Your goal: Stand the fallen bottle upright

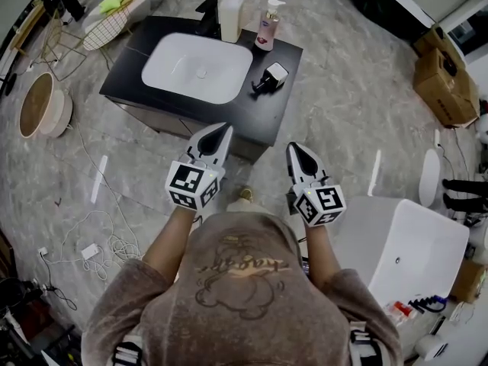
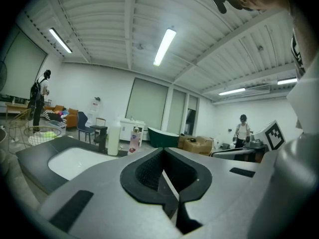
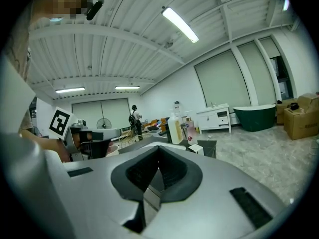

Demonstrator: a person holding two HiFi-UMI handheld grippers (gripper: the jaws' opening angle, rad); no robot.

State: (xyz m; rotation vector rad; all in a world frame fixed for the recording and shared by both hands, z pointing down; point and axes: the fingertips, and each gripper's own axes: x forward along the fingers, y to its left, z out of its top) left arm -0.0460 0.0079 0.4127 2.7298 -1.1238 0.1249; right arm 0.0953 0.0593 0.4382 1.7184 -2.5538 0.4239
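A small white bottle with a black cap [image 1: 272,75] lies on its side on the black vanity counter [image 1: 168,29], right of the white basin [image 1: 197,66]. In the right gripper view it shows as a small white shape [image 3: 195,148]. Behind the basin a cream pump bottle [image 1: 231,12] and a pink pump bottle [image 1: 267,25] stand upright. My left gripper [image 1: 220,130] is shut and empty, just short of the counter's near edge. My right gripper [image 1: 297,149] is also shut and empty, over the floor on the near side of the counter. Both point at the counter [image 2: 163,152] [image 3: 158,149].
A white bathtub [image 1: 404,242] stands at the right, cardboard boxes [image 1: 446,75] beyond it. A wire basket [image 1: 107,21] and a round wooden basin [image 1: 38,105] sit left of the counter. Cables [image 1: 99,242] trail over the marble floor. A black faucet [image 1: 207,15] rises behind the basin.
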